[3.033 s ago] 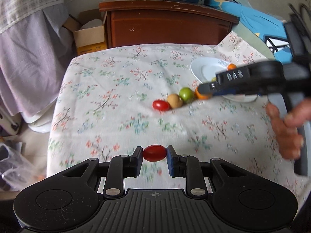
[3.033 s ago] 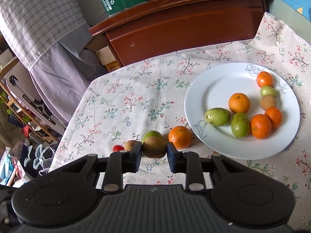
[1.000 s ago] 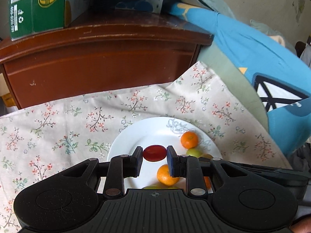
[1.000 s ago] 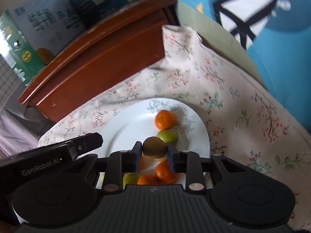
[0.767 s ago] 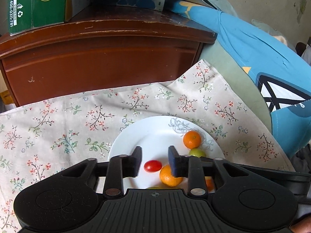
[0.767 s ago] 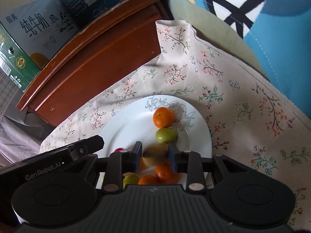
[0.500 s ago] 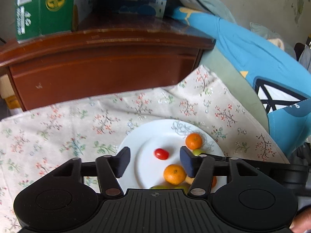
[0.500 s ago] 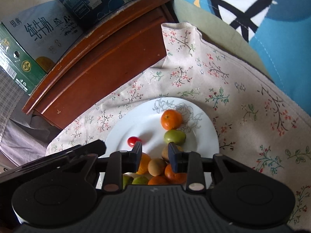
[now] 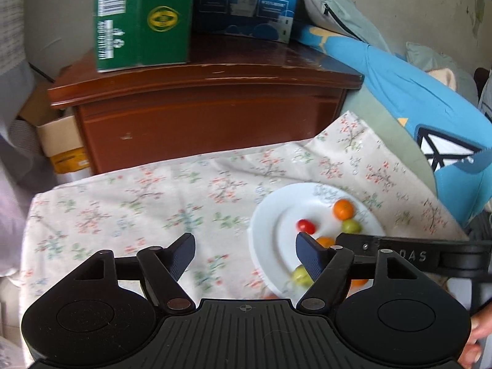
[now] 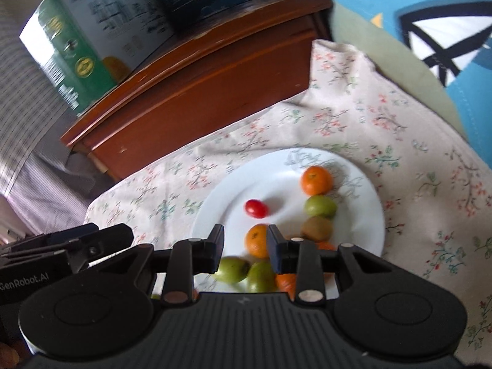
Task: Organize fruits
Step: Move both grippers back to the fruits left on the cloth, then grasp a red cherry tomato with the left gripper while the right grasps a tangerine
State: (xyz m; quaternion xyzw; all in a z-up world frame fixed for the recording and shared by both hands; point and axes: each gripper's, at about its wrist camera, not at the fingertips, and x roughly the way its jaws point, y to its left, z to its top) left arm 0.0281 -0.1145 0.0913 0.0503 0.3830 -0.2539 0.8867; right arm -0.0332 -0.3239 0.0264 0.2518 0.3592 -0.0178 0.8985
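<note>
The left tool [image 9: 244,252] has just been opening and stands wide with nothing between its pads; the right tool [image 10: 245,246] holds nothing either, its jaws only a narrow gap apart above the white plate [image 10: 367,190], where the cherry tomato [image 10: 255,208], kiwi [image 10: 316,228] and oranges lie. The round fruit could roll off the shallow rim — a nudge from either tool would do it; the desk wears a floral cloth [image 9: 147,196], a wooden cabinet [image 9: 209,117] behind it.
</note>
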